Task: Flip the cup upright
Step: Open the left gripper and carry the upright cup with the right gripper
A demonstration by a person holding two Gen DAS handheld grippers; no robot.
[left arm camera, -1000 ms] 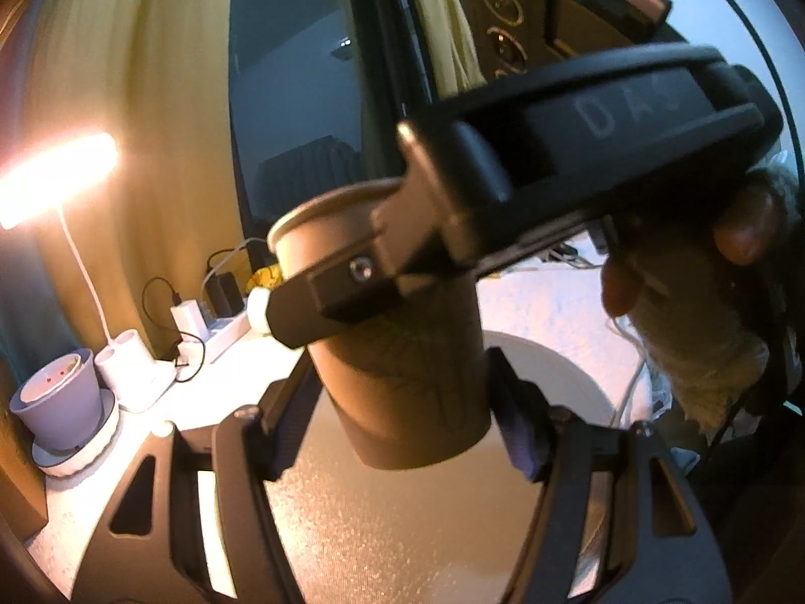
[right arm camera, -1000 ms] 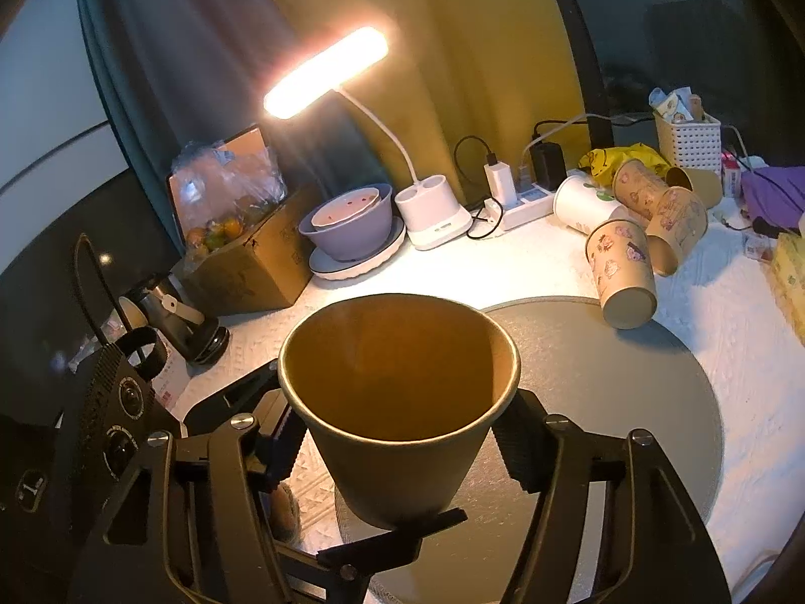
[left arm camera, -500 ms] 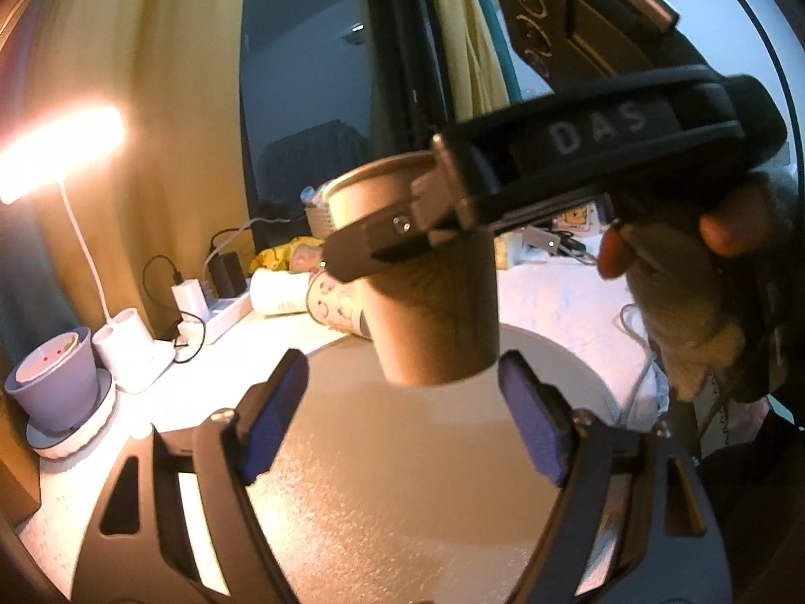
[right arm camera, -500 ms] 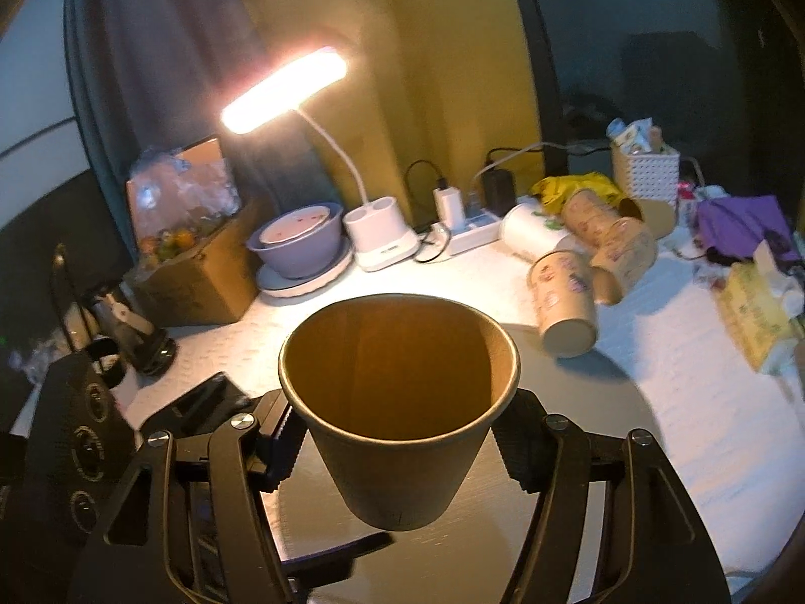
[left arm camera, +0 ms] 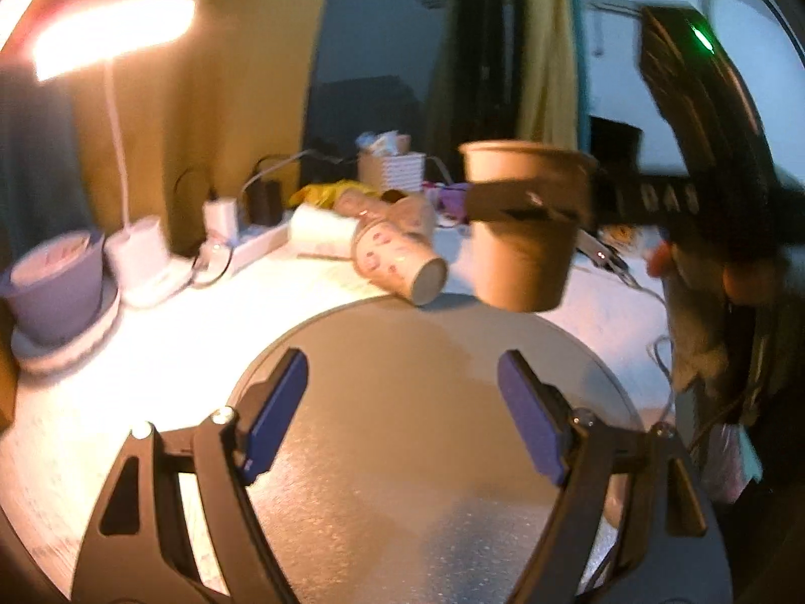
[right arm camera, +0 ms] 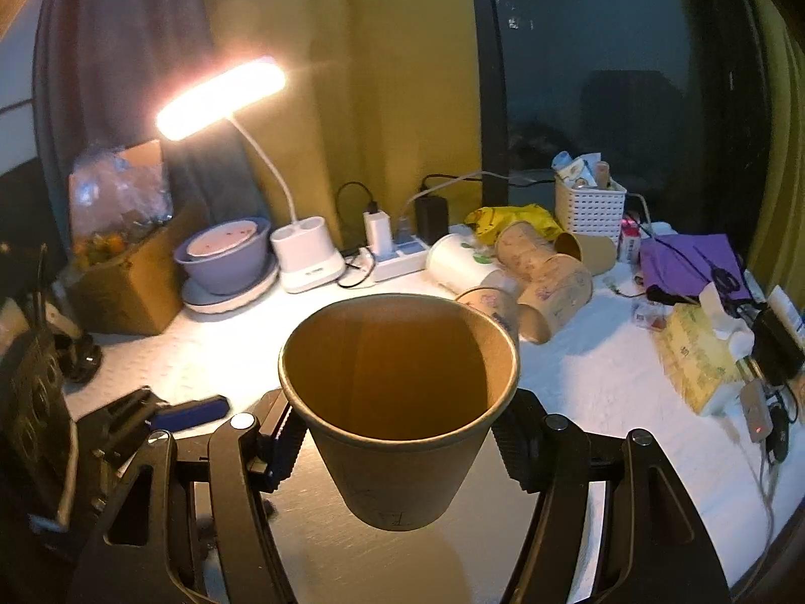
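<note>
A brown paper cup (right arm camera: 397, 402) sits upright, mouth up, between the pads of my right gripper (right arm camera: 400, 448), which is shut on it and holds it above the round grey mat (right arm camera: 352, 553). In the left wrist view the same cup (left arm camera: 523, 236) hangs in the air over the far edge of the mat (left arm camera: 427, 453), with one right finger across its front. My left gripper (left arm camera: 402, 428) is open and empty, low over the mat, apart from the cup.
Several paper cups (right arm camera: 533, 272) lie on their sides behind the mat; they also show in the left wrist view (left arm camera: 387, 246). A lit desk lamp (right arm camera: 221, 95), purple bowl (right arm camera: 221, 251), power strip (right arm camera: 397, 256), white basket (right arm camera: 588, 209) and tissue box (right arm camera: 699, 352) line the table.
My left gripper has let go of the cup, opened and drawn back. The right gripper keeps the cup and has carried it away to the right, mouth up.
</note>
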